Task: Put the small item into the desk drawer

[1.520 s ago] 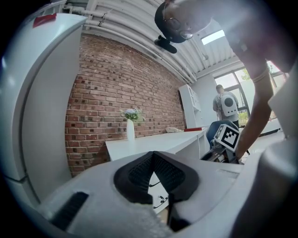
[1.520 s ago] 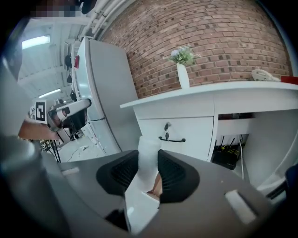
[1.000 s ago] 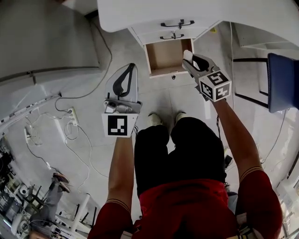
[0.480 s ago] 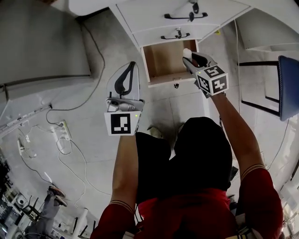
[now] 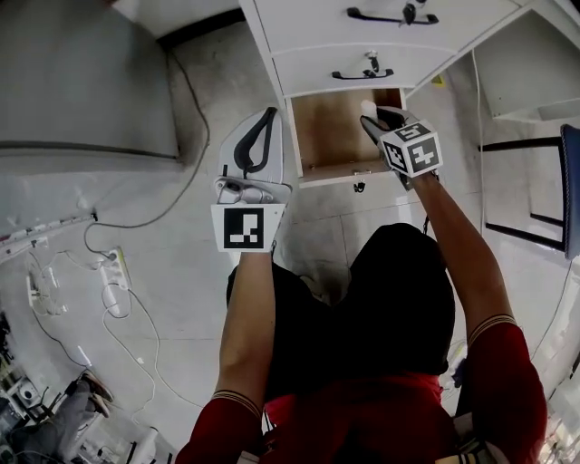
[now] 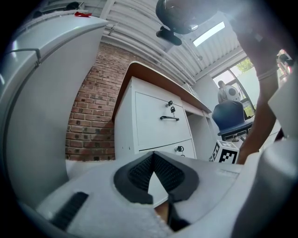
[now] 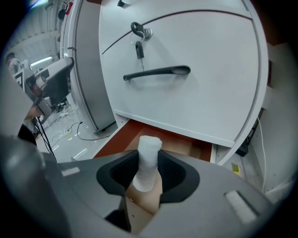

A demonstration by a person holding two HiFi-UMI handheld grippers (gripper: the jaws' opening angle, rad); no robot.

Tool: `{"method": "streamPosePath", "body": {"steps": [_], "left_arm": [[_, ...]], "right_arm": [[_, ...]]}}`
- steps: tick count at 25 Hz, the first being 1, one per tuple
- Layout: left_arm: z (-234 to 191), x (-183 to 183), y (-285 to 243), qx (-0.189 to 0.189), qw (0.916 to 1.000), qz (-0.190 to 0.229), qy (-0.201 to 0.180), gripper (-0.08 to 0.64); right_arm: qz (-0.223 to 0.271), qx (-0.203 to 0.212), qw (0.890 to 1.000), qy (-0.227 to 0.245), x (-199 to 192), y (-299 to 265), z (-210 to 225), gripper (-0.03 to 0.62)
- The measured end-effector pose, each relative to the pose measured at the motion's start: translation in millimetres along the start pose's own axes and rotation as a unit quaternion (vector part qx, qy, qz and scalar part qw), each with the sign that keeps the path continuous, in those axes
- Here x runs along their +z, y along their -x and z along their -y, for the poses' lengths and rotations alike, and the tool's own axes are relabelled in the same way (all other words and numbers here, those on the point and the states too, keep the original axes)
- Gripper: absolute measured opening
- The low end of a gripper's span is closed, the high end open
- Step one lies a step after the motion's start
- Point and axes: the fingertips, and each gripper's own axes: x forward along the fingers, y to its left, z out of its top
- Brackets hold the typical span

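The small item (image 7: 150,148) is a white, cloth-like stub standing upright between the pads of my right gripper (image 7: 149,163), which is shut on it. In the head view my right gripper (image 5: 374,116) holds the white item (image 5: 368,108) over the right side of the open bottom drawer (image 5: 328,127), whose brown inside is bare. From the right gripper view the drawer's brown floor (image 7: 184,145) lies just beyond the item. To the left of the drawer my left gripper (image 5: 267,118) hangs over the floor, its black pads meeting at the tips with nothing between them (image 6: 152,156).
Two closed white drawers with black handles (image 5: 388,15) and keys sit above the open one. A grey cabinet (image 5: 82,82) stands at the left. Cables and a power strip (image 5: 111,276) lie on the floor. A blue chair (image 5: 573,181) is at the right edge.
The person has stepped closer to the desk. My right gripper has carried the white item from the drawer's right front corner to above its inside. The left gripper stayed shut beside the drawer.
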Motion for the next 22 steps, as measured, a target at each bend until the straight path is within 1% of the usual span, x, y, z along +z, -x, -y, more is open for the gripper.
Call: {"method": "streamPosePath", "body": {"steps": [3,6,8,10,13,15,17,19,22], "left_arm": [[-3.1,-3.0,-0.3,0.003,0.9999,0.012,-0.010,0.006],[-9.1,-4.3,4.4,0.017,0.9996,0.019,-0.010,0.006],[-14.5,-2.1,7.9,0.025,0.9992,0.027,-0.017,0.006],[-17.6,-2.4,11.4,0.030,0.9988,0.026,-0.028,0.006],[-19.4,-3.4,11.6,0.034,0.9985,0.030,-0.031,0.006],[-19.7,-3.8,8.9,0.032,0.9984,0.035,-0.031,0.006],[-18.8,-6.3,5.8,0.030,0.9985,0.035,-0.030,0.006],[-16.5,-12.9,2.3,0.025,0.9989,0.028,-0.027,0.006],[-15.8,-21.8,-3.5,0.019,0.9995,0.025,-0.003,0.006]], "right_arm": [[-0.008,-0.001,1.000,-0.002,-4.6,-15.0,2.4,0.141],[-0.016,0.001,1.000,-0.011,-8.2,-29.7,2.6,0.141],[-0.022,0.002,1.000,-0.020,-11.2,-41.5,3.6,0.141],[-0.033,0.003,0.999,-0.028,-16.8,-53.3,4.8,0.141],[-0.057,-0.002,0.998,-0.024,-23.9,-68.5,11.3,0.143],[-0.065,-0.008,0.997,-0.034,-26.4,-78.0,17.1,0.143],[-0.069,-0.015,0.996,-0.047,-27.7,-85.7,21.5,0.143],[-0.077,-0.019,0.996,-0.048,-31.2,-91.8,23.7,0.143],[-0.094,-0.026,0.994,-0.046,-40.0,-99.2,27.9,0.144]]}}
